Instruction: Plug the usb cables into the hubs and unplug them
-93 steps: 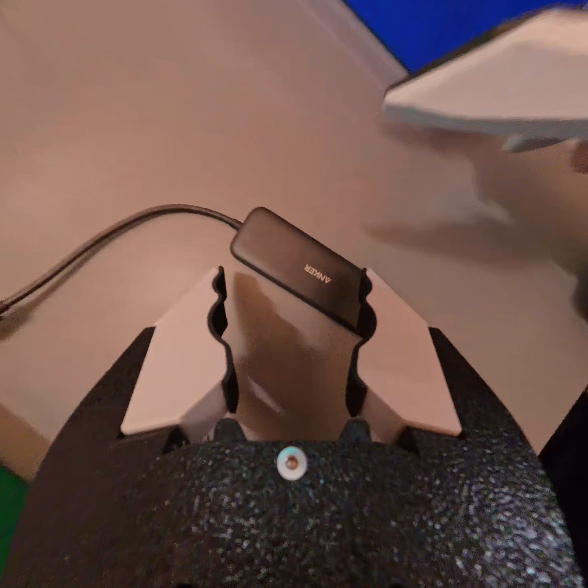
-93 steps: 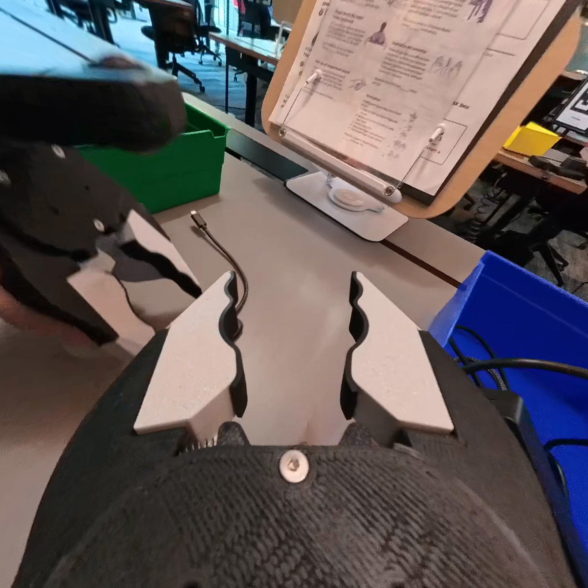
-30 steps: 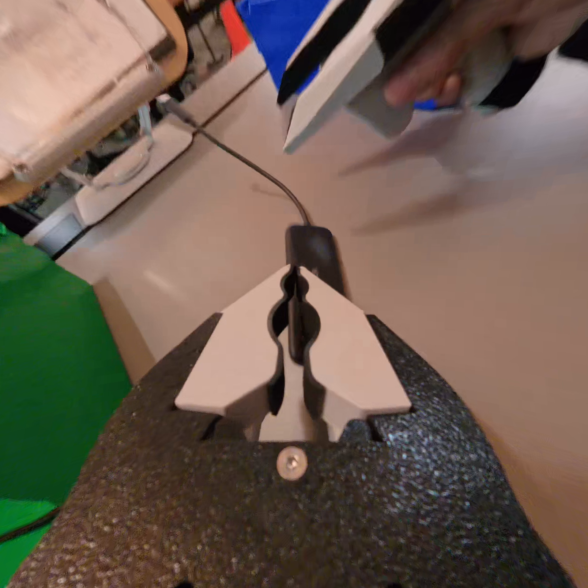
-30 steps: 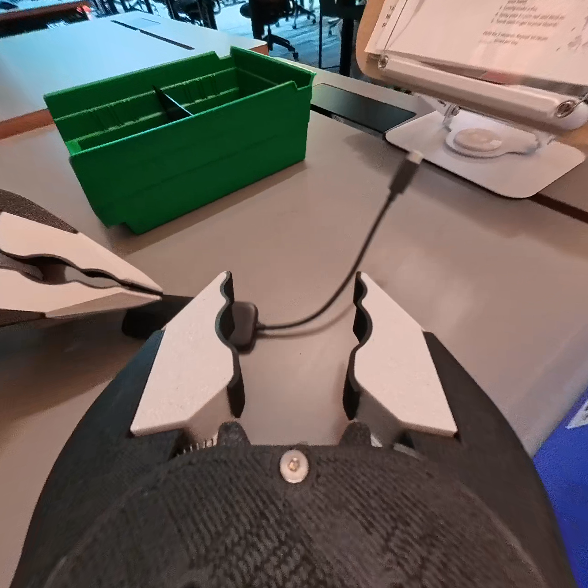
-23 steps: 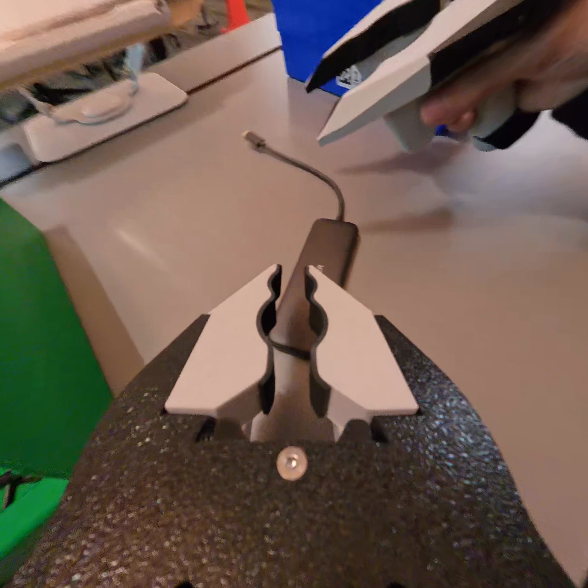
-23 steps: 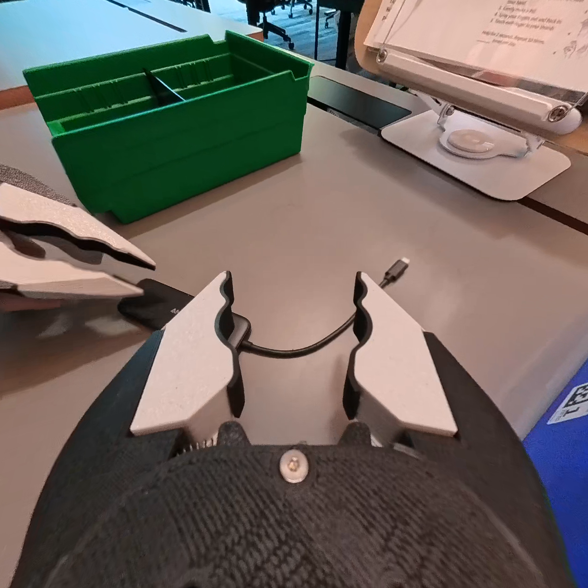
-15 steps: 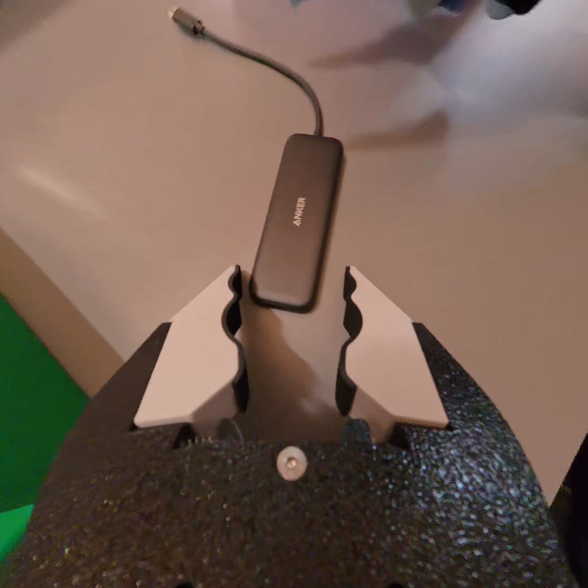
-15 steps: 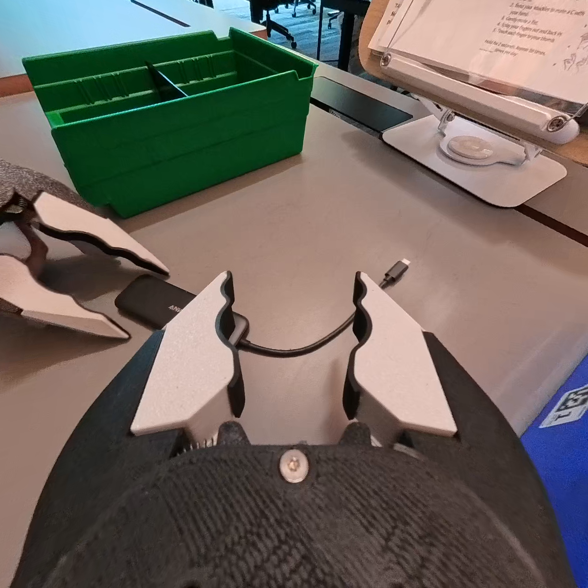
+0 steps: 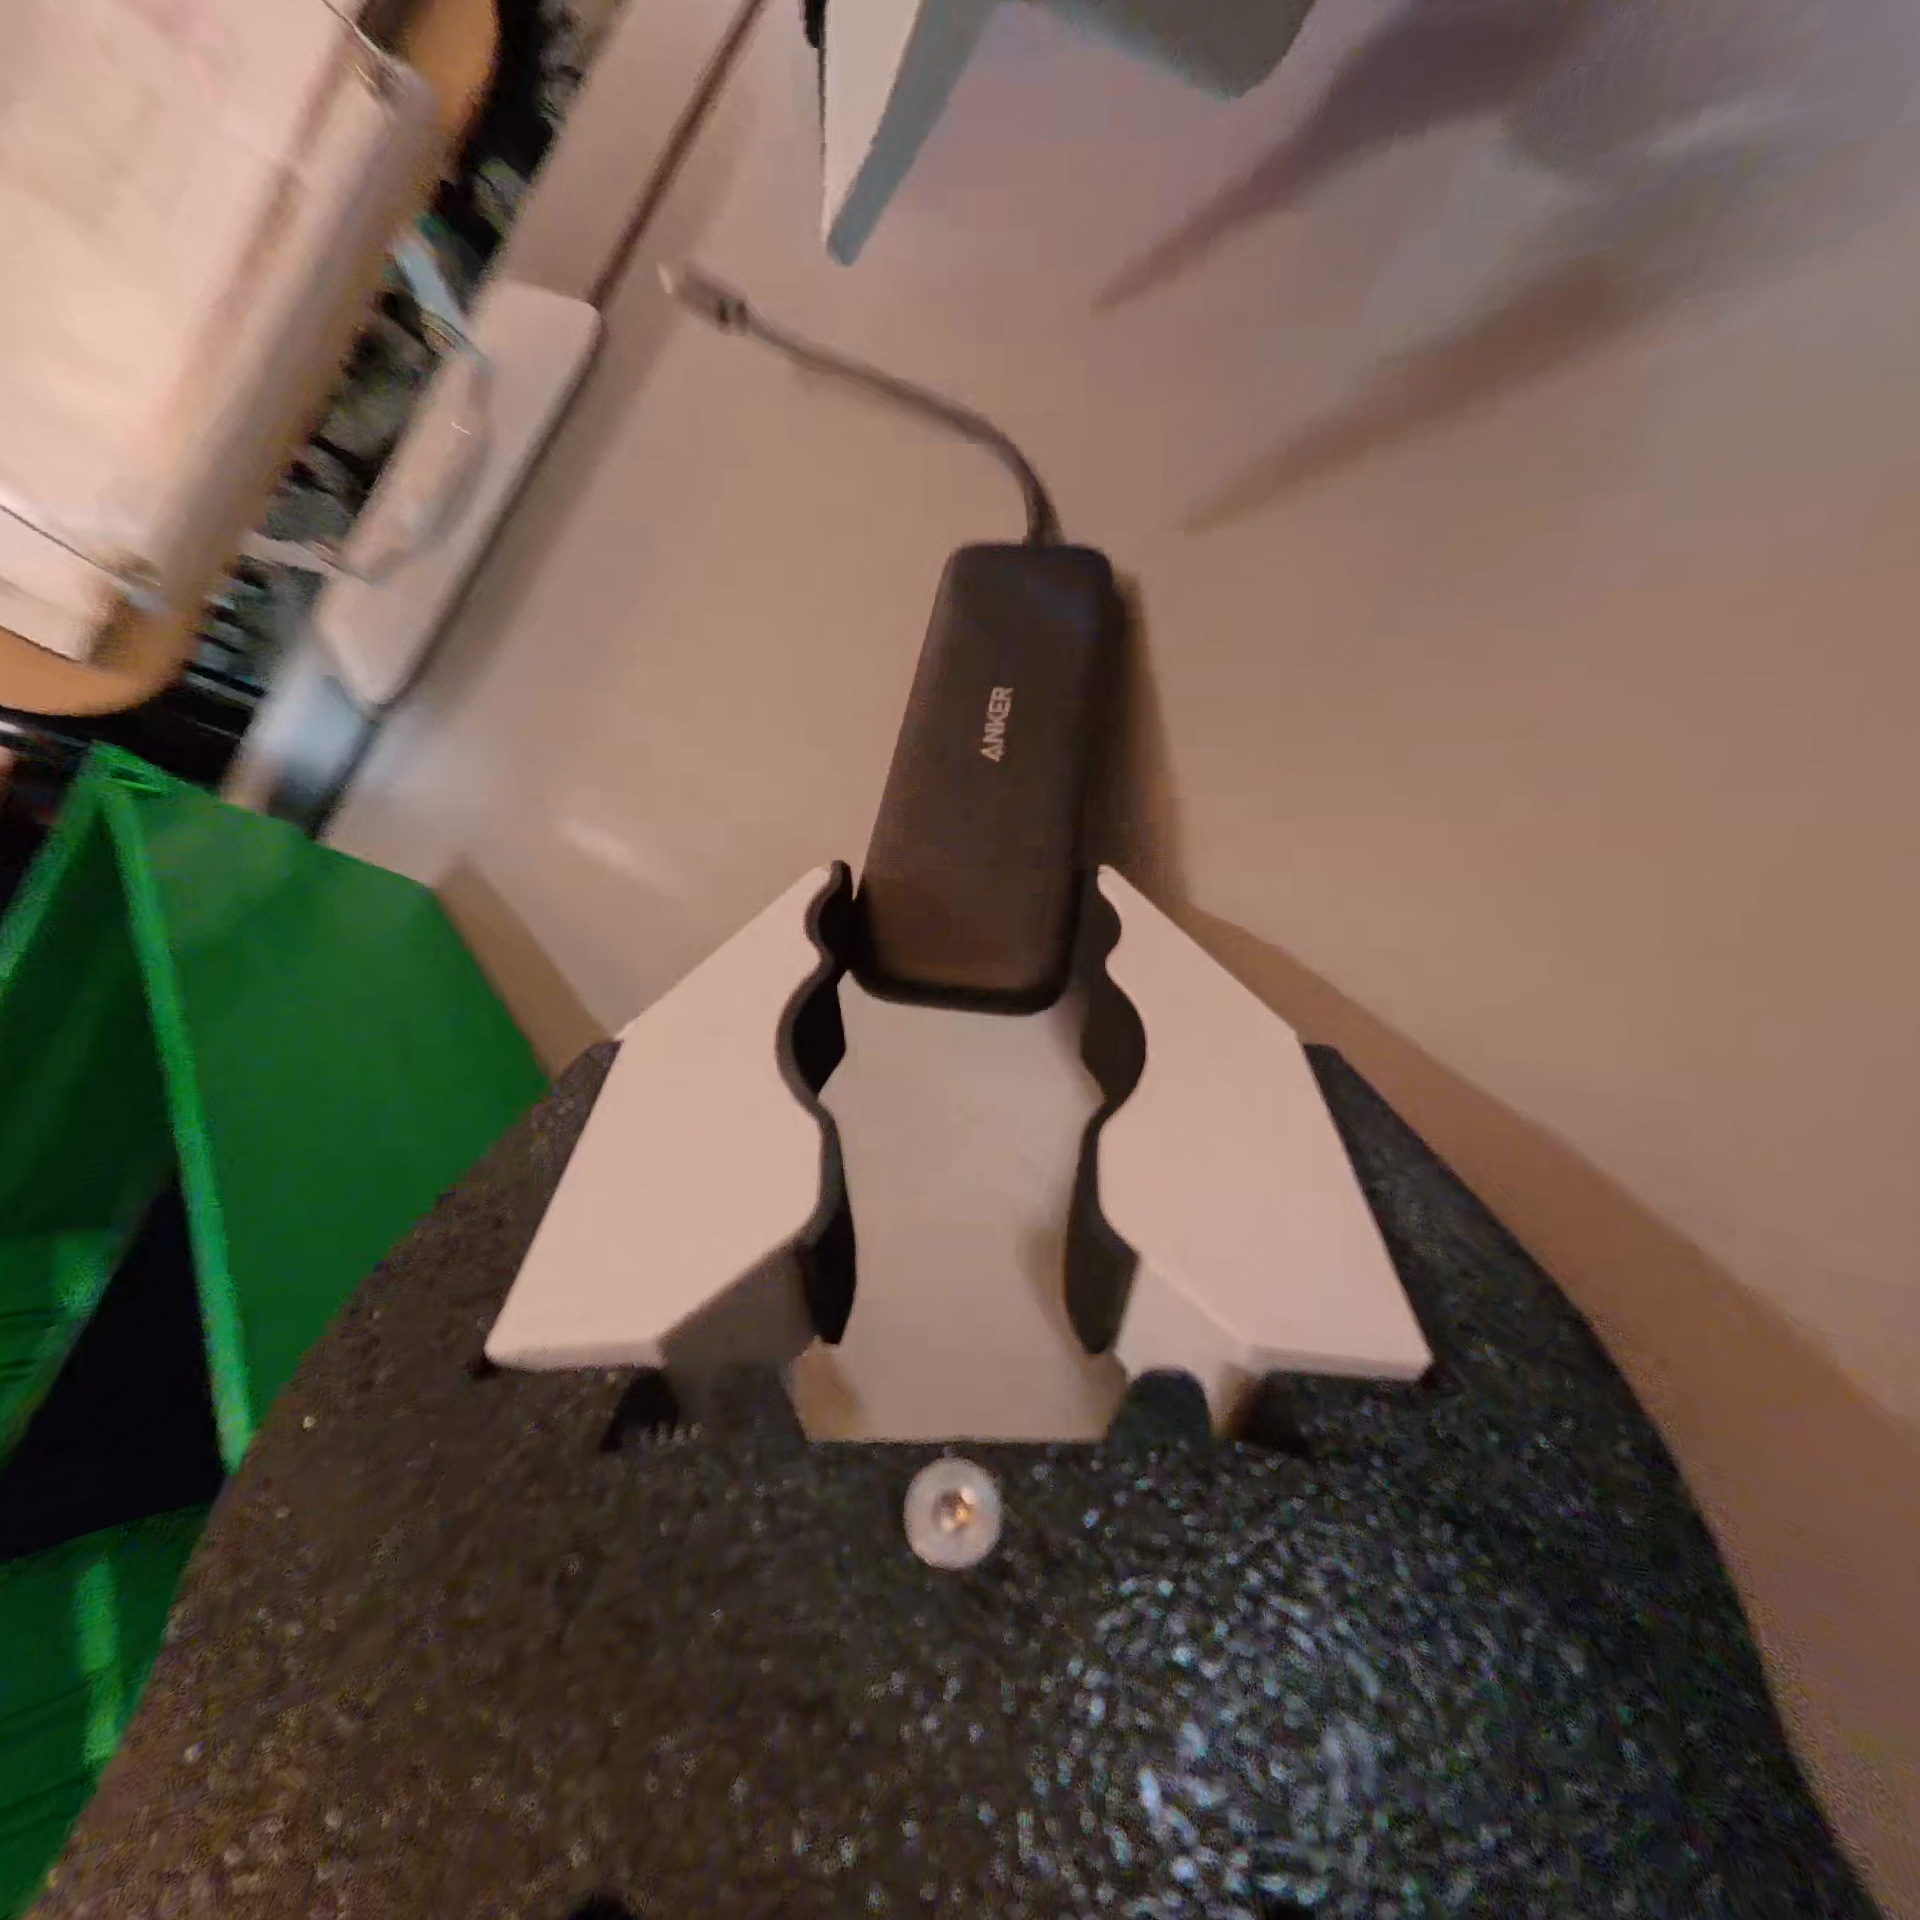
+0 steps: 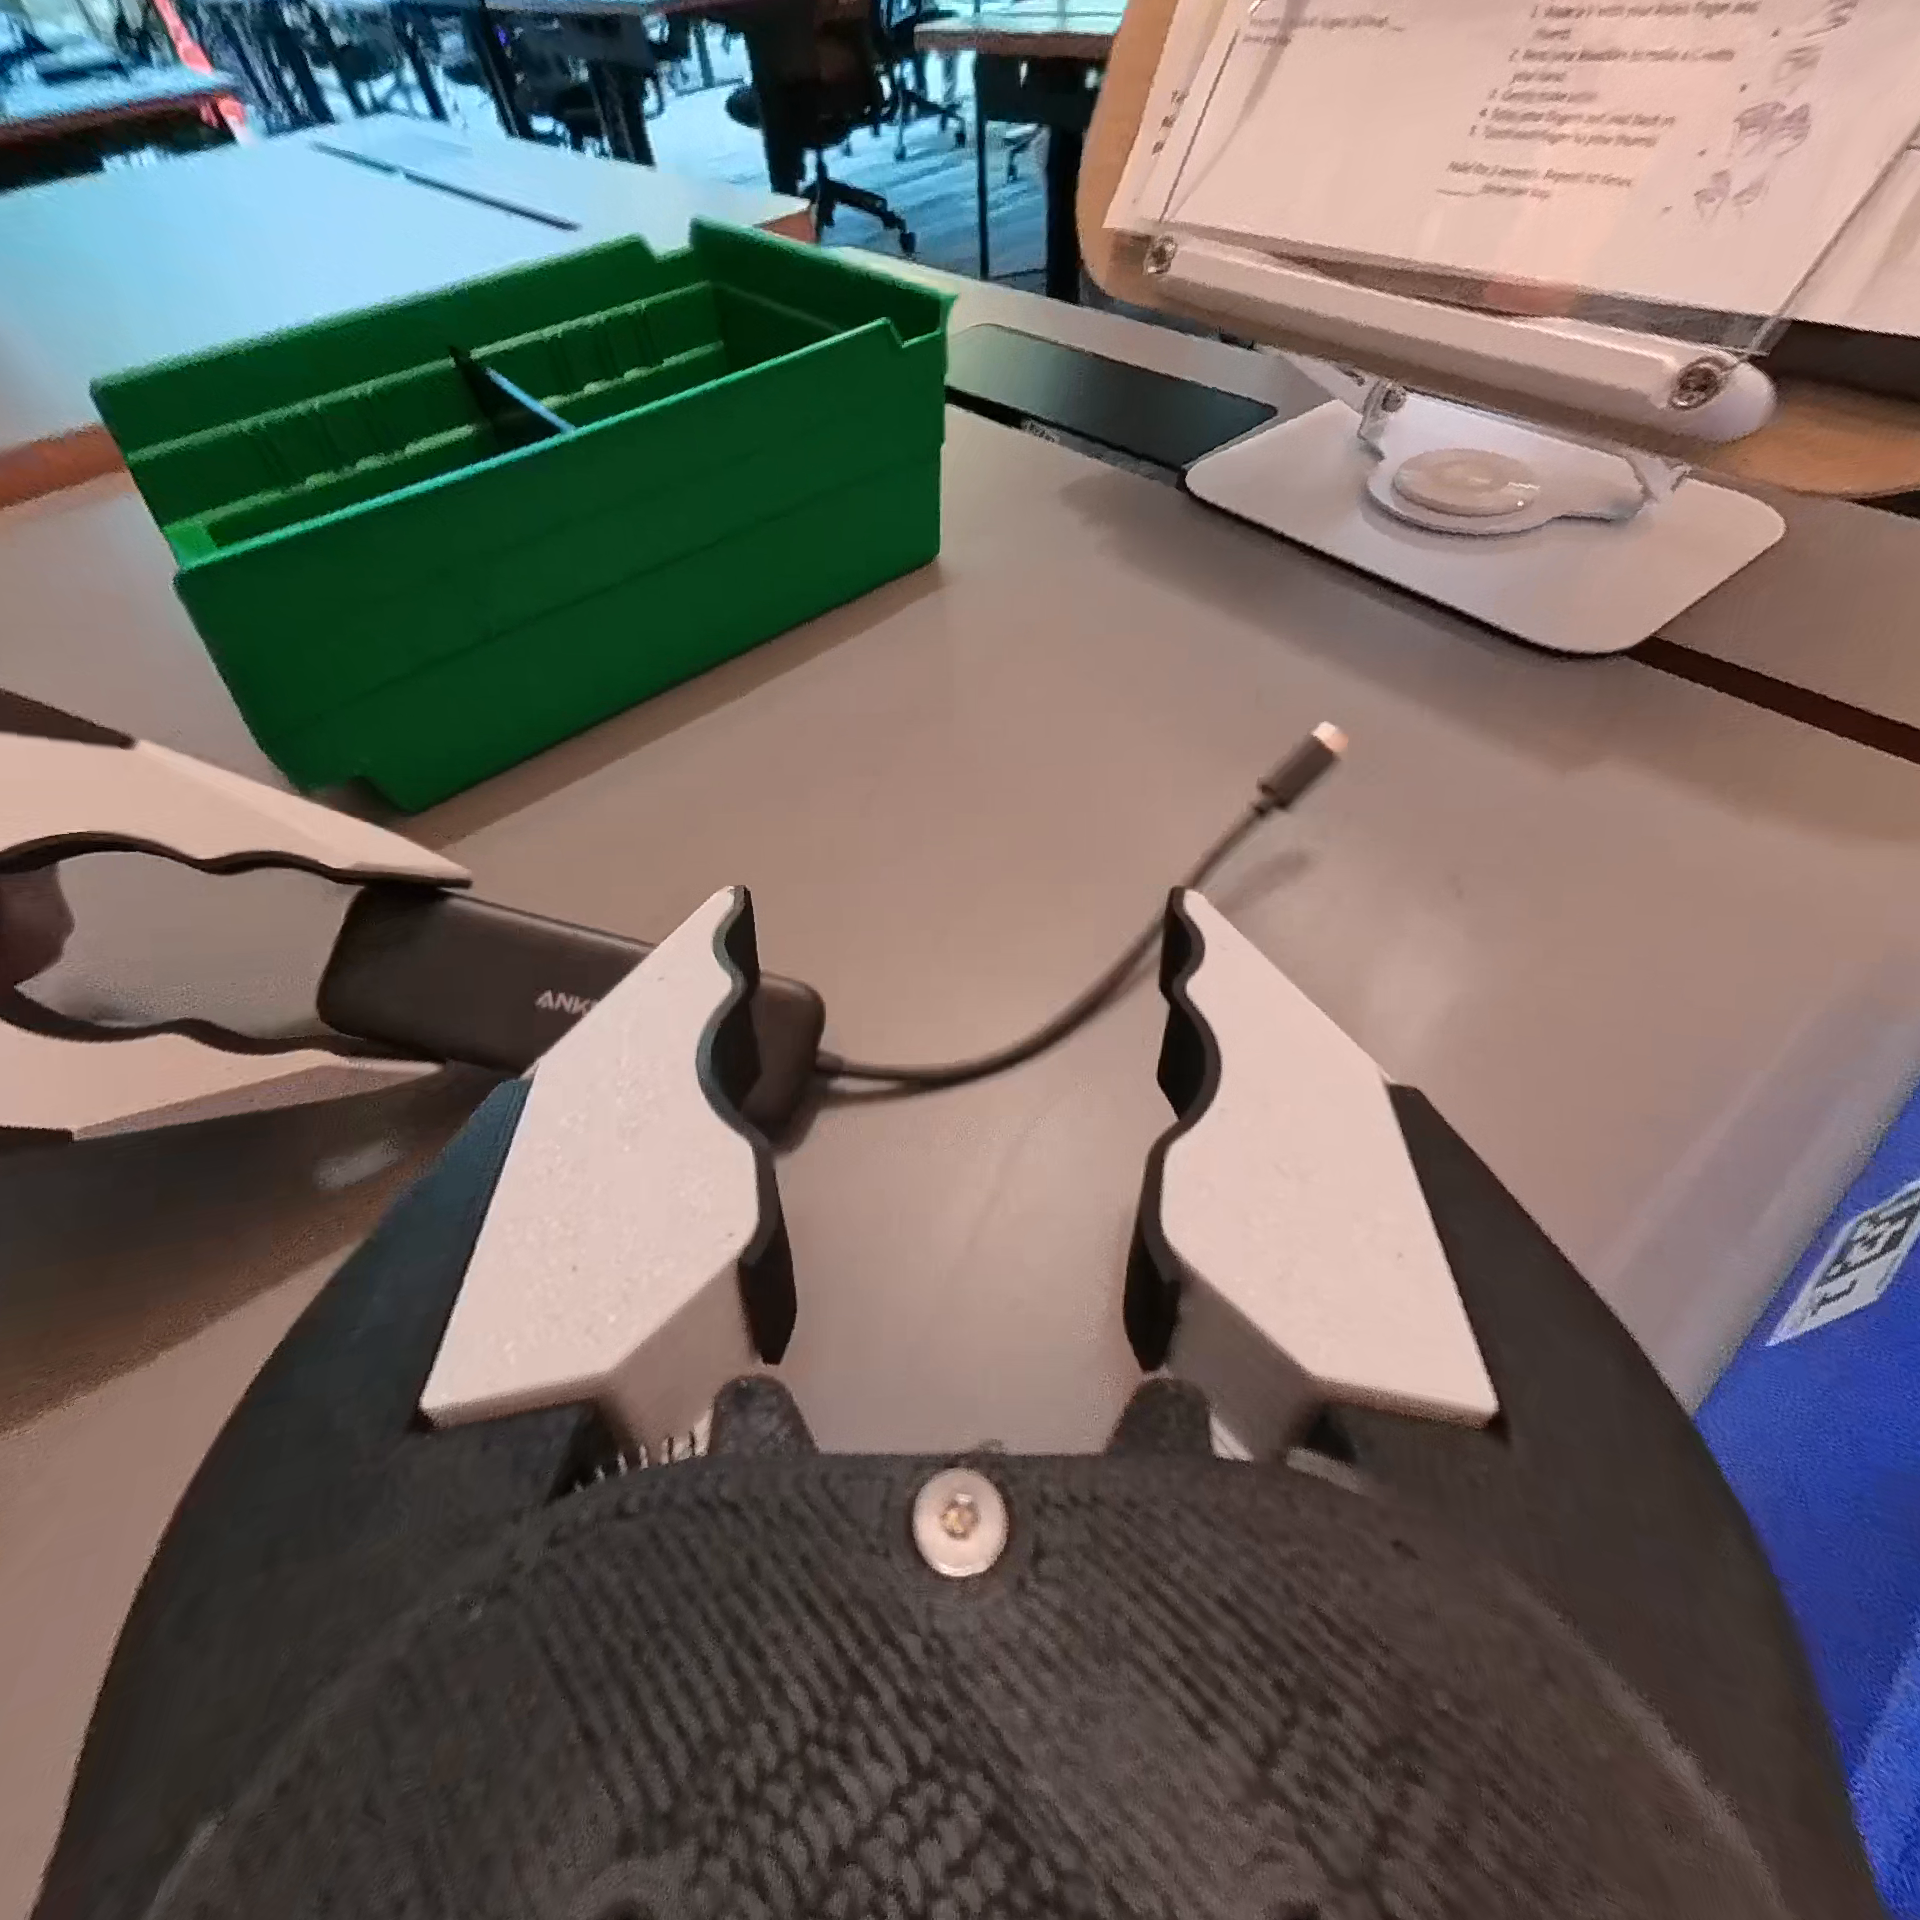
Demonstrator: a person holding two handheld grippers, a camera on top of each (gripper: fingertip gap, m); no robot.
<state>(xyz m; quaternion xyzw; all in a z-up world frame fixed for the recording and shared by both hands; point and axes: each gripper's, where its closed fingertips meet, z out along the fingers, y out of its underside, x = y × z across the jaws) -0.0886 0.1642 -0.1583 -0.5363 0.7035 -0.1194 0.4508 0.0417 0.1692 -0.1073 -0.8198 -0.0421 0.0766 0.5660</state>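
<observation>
A black USB hub lies on the beige table. Its short cable ends in a loose plug. My left gripper is shut on the hub's near end, one fingertip against each long side. In the right wrist view the hub sticks out of the left gripper, and the cable curves away to the plug. My right gripper is open and empty, just above the hub's cable end. One of its fingers shows in the left wrist view.
A green divided bin stands at the back left, and also shows in the left wrist view. A document stand on a white base stands at the back right. A blue bin sits at the right table edge.
Half a second ago my left gripper was open over the hub. It has since dropped lower and closed on the hub's near end. The right gripper has barely moved.
</observation>
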